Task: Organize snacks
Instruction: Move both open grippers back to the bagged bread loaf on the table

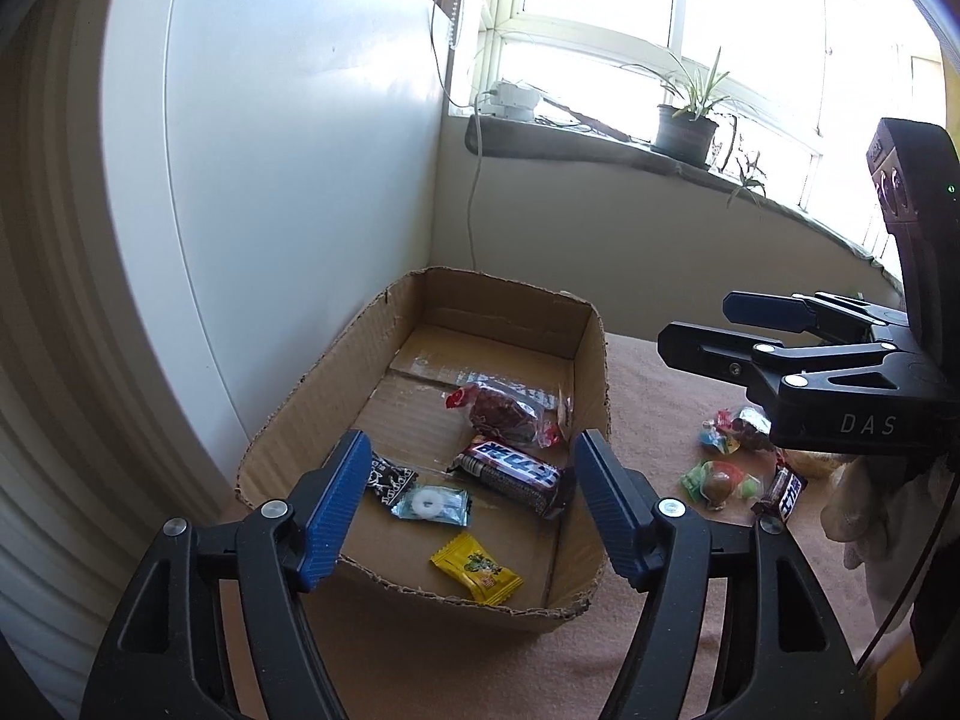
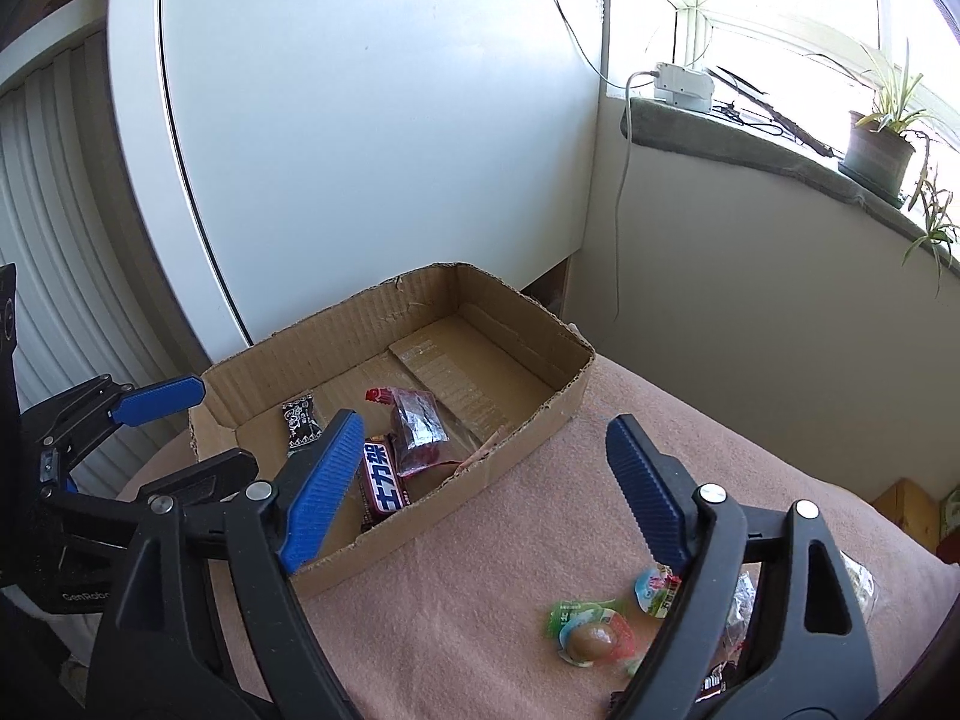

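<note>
Worktop (image 2: pixel 480 570), covered in pink cloth, carrying a cardboard box (image 1: pixel 591 354) at its far left corner and loose snacks to the right.

Cardboard box: open-topped, shallow, its long axis running from 6 toward 12 o'clock in the left wrist view. It holds five items: a chocolate bar (image 1: pixel 510 474) near the right wall, lying from 10 to 4 o'clock; a dark red clear-wrapped snack (image 1: pixel 504 414) just behind it; a yellow candy (image 1: pixel 477 567) near the front wall; a clear-wrapped white ring candy (image 1: pixel 429 504); and a small black packet (image 1: pixel 387 477) beside the left finger.

Left gripper (image 1: pixel 471 510): hovers over the front of the box, fingers wide, nothing between them.

Right gripper (image 2: pixel 480 492): stands over the worktop at the box's right wall, fingers spread wide and empty.

Loose snacks, still outside the box: a jelly cup (image 2: pixel 594 639) with a brown centre, a second small cup (image 2: pixel 657 588), and a small chocolate bar (image 1: pixel 780 492). In the right wrist view they lie at about 5 o'clock from the fingers, low and close beneath the right finger. The right gripper is judged the nearer; reaching them would call for drawing back and down, away from the box.
</note>
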